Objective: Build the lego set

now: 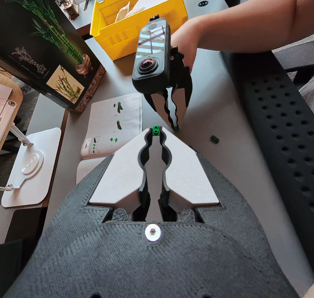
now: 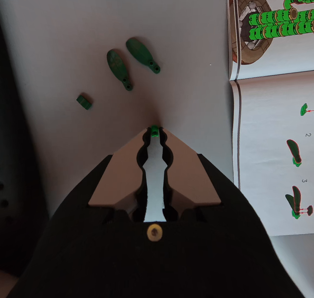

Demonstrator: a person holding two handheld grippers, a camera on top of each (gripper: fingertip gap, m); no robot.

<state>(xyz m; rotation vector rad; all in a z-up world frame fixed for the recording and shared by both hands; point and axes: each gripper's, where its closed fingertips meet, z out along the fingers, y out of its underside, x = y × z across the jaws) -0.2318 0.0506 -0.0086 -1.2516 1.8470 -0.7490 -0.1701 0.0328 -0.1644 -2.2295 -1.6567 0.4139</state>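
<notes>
Desk (image 1: 212, 102): pale grey, smooth top, soft shadows on it.
Chair (image 1: 280, 119): black, perforated, right of the desk.
Bin (image 1: 136, 31): yellow, at the desk's far edge, white paper inside.
Laptop (image 1: 203, 4): grey, closed, behind the desk's far edge.
Stand (image 1: 30, 167): white flat base, left of the desk.
Light: bright, even, from above the desk.

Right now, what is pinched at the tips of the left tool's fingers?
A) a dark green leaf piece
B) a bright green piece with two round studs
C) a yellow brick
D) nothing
B: the left wrist view shows a bright green two-stud piece gripped at the fingers' tips of the left gripper.
</notes>
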